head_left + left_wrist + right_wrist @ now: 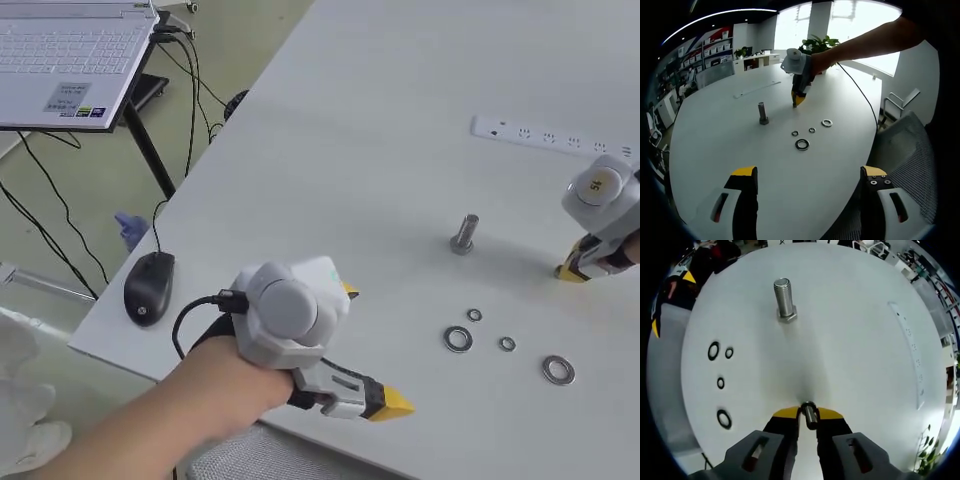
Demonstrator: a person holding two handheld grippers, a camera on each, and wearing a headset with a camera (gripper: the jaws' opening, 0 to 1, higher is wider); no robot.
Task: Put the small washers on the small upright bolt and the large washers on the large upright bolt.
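Note:
The large bolt (464, 234) (783, 299) (762, 113) stands upright on the white table (380, 120). Two large washers (458, 338) (558, 370) and two small washers (474, 315) (508, 344) lie flat in front of it. My right gripper (572, 270) (810, 412) is tipped down to the table right of the large bolt, shut on the small bolt (810, 415). My left gripper (372, 347) (809, 172) is open with nothing between its jaws, near the table's front edge, left of the washers (802, 145). The left gripper view also has the right gripper (799, 95).
A white power strip (545, 135) lies behind the bolt. A black mouse (149, 286) sits at the table's left corner, its cable running off the edge. A laptop (70, 60) stands on a side stand at far left. A mesh chair (905, 145) is by the near edge.

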